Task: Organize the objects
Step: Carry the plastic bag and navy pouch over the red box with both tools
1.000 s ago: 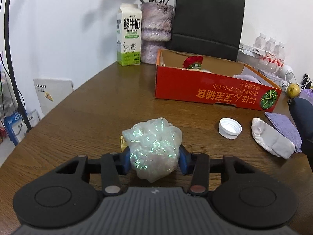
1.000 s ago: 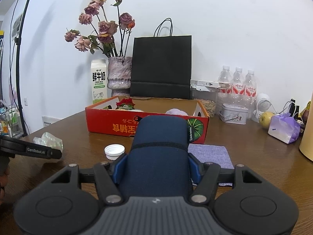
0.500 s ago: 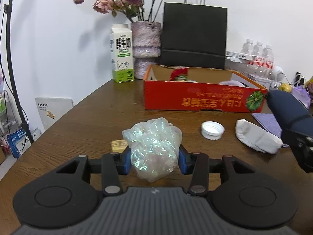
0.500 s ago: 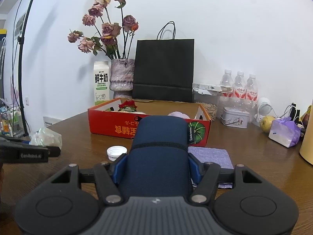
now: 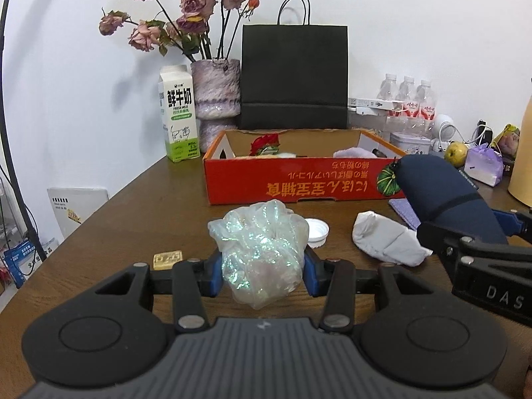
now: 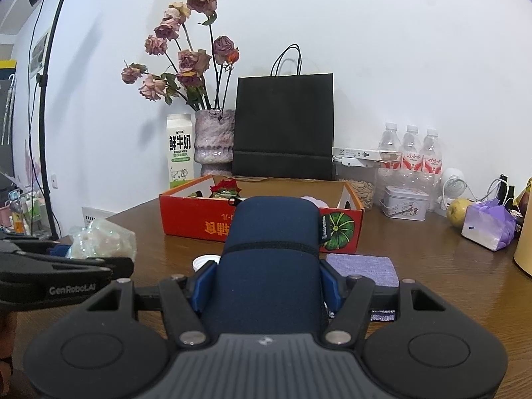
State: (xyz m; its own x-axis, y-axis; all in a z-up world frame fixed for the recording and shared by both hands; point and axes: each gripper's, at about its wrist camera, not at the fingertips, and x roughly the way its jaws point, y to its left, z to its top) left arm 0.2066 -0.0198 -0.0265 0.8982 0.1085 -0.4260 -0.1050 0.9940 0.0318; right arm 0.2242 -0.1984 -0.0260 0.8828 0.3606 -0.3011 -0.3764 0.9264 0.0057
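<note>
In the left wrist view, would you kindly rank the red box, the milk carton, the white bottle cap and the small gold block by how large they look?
1. Red box
2. Milk carton
3. White bottle cap
4. Gold block

The cap and block are close in apparent size, and the block lies nearer the camera, so their order is unsure.

White bottle cap [image 6: 206, 261] half-hidden behind navy pouch [image 6: 271, 259]

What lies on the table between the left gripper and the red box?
In the left wrist view, only the white bottle cap lies there, partly behind the held iridescent bag; otherwise bare table before the red box.
</note>
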